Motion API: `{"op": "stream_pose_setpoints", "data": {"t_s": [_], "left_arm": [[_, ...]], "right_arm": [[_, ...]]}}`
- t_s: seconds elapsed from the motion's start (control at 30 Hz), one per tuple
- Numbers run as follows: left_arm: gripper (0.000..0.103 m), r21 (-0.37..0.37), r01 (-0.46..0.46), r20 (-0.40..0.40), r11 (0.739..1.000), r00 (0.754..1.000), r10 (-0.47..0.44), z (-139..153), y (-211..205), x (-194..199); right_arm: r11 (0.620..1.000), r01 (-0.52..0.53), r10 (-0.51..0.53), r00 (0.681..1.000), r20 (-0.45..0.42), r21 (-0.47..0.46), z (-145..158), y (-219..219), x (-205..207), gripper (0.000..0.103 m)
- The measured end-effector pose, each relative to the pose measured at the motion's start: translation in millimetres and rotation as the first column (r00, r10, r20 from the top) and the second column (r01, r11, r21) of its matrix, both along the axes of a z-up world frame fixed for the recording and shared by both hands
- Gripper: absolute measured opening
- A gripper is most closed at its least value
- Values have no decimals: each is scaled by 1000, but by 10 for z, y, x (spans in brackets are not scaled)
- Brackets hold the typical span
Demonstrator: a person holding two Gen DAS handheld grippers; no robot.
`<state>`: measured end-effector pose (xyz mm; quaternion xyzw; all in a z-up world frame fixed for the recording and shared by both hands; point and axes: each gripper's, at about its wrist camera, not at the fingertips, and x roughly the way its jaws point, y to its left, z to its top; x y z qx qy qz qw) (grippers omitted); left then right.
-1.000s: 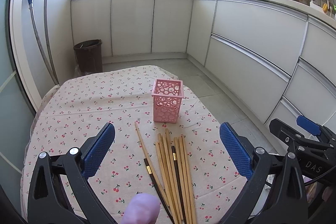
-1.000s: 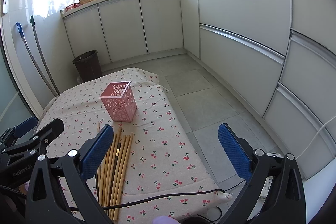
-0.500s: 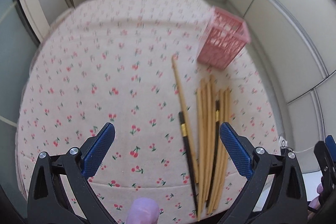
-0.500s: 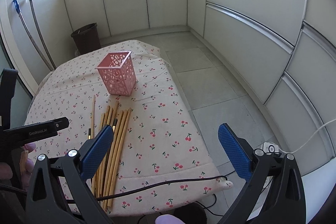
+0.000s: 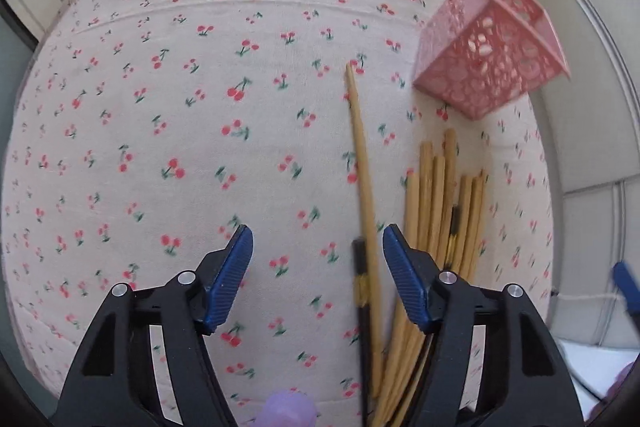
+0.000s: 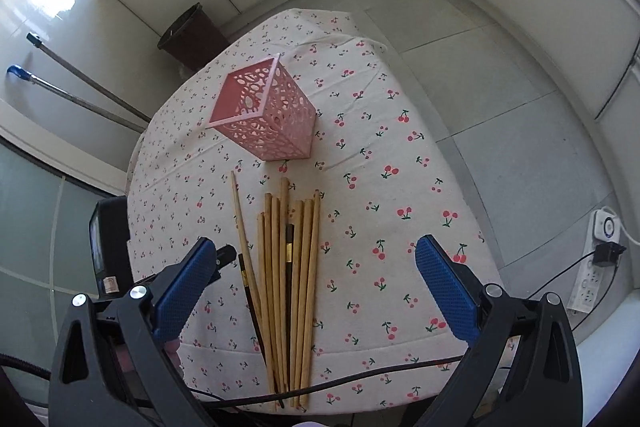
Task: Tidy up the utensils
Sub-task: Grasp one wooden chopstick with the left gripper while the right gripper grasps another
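Several wooden chopsticks (image 6: 296, 267) and two black ones lie side by side on the cherry-print tablecloth (image 6: 380, 187), in front of an upright pink perforated holder (image 6: 268, 119). In the left wrist view the holder (image 5: 492, 67) is at upper right. My left gripper (image 5: 316, 267) is open and low over the cloth; one long wooden chopstick (image 5: 362, 163) and a black chopstick (image 5: 360, 291) lie between its fingers. My right gripper (image 6: 316, 287) is open and empty, above the bundle. The left gripper's finger (image 6: 224, 255) shows beside the leftmost chopsticks.
A dark waste bin (image 6: 192, 35) stands on the floor behind the table. Two mop handles (image 6: 80, 87) lean at the left. A power strip (image 6: 596, 267) and cable lie on the floor at the right. A black cable (image 6: 360, 375) runs along the table's near edge.
My left gripper has dropped toward the cloth, narrowed its opening and now straddles the leftmost chopsticks. My right gripper has tilted down and moved over the bundle.
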<state>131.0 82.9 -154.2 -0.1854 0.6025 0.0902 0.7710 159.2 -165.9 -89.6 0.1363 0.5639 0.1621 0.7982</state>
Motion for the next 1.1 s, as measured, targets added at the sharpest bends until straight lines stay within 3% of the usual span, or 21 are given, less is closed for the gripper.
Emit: {"op": "stream_pose_setpoints", "data": {"t_s": [0.13,0.17,0.27,0.43,0.5,0.53,0.63,0.73,0.87,1.0,1.1], "left_arm": [[63,-10,-24,14,1000,1000,24,-5,41,228],[59,-3,-32,22,999,999,32,-10,45,283],[45,82,-33,28,996,999,30,-63,10,516],[37,206,-7,35,978,999,-1,-54,-96,717],[21,220,23,39,975,999,-32,-18,-148,733],[7,222,26,35,975,999,-34,-7,-189,745],[5,184,6,71,983,997,-19,21,-195,707],[4,116,-20,171,993,985,-1,164,-43,541],[4,45,-10,264,999,964,-2,597,106,346],[4,-6,11,349,1000,937,-8,931,110,51],[4,2,21,397,1000,918,-20,1073,143,-117]], "right_arm": [[1000,31,-31,996,-82,-1,-261,-59,106,97],[999,34,-33,996,-88,3,-283,-59,126,97],[998,59,-59,994,-97,1,-321,-107,195,97],[998,60,-60,989,-138,-1,-420,-71,276,97],[998,56,-57,987,-147,-9,-472,-30,298,97],[998,62,-62,986,-156,-5,-500,-16,309,97],[997,74,-68,979,-190,22,-597,55,348,94],[997,62,-53,977,-206,37,-689,170,366,76],[996,70,-56,973,-225,57,-808,277,394,48],[995,91,-83,973,-217,28,-888,379,434,35],[995,98,-98,975,-200,-12,-925,466,473,25]]}}
